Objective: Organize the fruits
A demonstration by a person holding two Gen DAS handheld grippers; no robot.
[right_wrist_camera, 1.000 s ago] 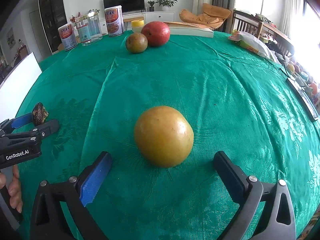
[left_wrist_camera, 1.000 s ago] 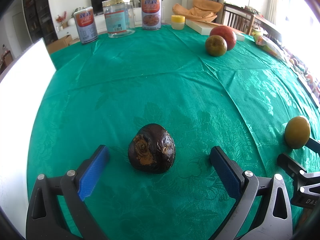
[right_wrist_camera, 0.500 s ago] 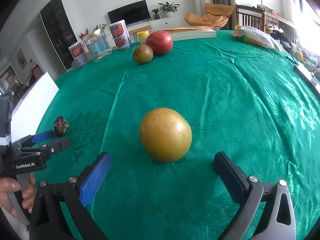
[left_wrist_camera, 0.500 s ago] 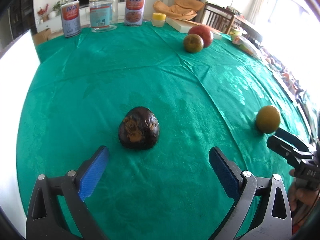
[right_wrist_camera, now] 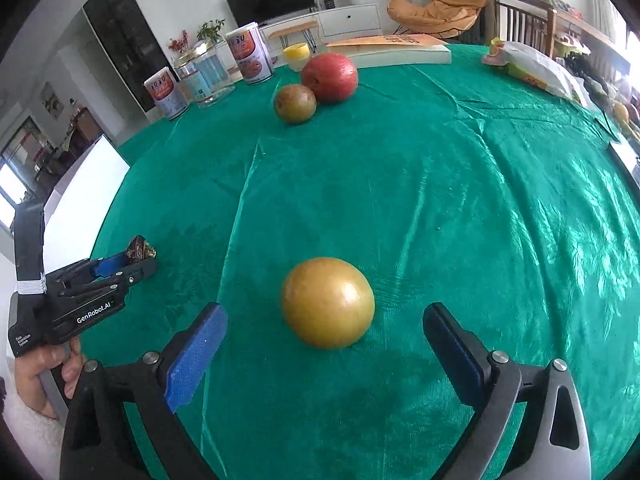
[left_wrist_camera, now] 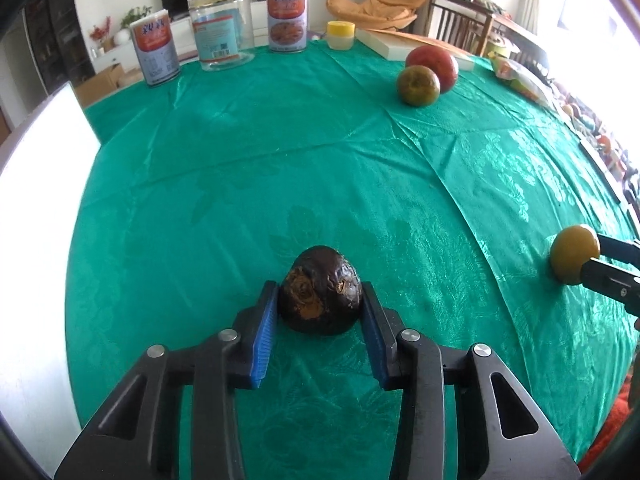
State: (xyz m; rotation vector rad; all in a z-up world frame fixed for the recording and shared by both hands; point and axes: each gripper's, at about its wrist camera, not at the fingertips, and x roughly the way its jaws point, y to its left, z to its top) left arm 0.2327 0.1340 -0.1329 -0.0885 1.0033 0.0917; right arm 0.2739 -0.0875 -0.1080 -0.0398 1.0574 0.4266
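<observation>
Wrinkled dark-brown fruit (left_wrist_camera: 320, 296), rough and domed, sits on glossy green damask cloth (left_wrist_camera: 280, 160), pinched between ribbed blue pads of left gripper (left_wrist_camera: 320, 312). Right gripper (right_wrist_camera: 324, 356) jaws closing around smooth round yellow fruit (right_wrist_camera: 328, 302), pads apart from it.

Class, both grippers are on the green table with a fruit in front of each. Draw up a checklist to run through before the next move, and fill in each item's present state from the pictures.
1. left gripper clamped on the dark wrinkled fruit from both sides: ok.
2. Dark fruit lifted off the green tablecloth: not ok, it sits on the cloth.
3. yellow fruit centred between the right gripper pads: ok.
4. Right gripper gripping the yellow fruit: not ok, jaws closing with gaps on both sides.
5. Cloth clear toward the red fruit and greenish-brown fruit: ok.
6. Where the fruits should go: cannot tell.
</observation>
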